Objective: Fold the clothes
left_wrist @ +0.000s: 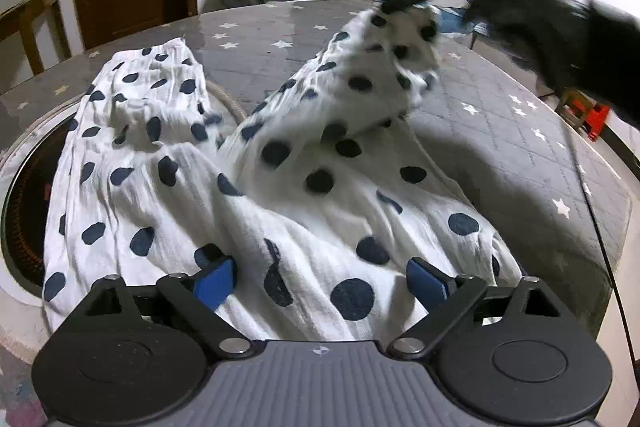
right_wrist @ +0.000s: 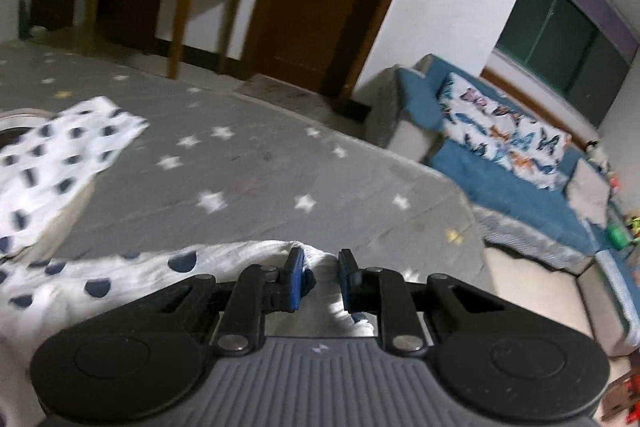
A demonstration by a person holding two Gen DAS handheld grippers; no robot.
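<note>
Grey star-print table cover, sofa behind. We see the polka-dot garment spread on it. Left gripper gapes wide over the cloth, gripping nothing. Right gripper pinches one garment end, raised off the table.

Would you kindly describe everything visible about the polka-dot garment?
The polka-dot garment is thin, crinkled white fabric with dark navy dots, apparently trousers with two legs. It lies spread and rumpled on the grey star-patterned table cover. One leg lies flat; the right gripper pinches the end of the other and holds it raised. The left gripper is open over the near end.
</note>
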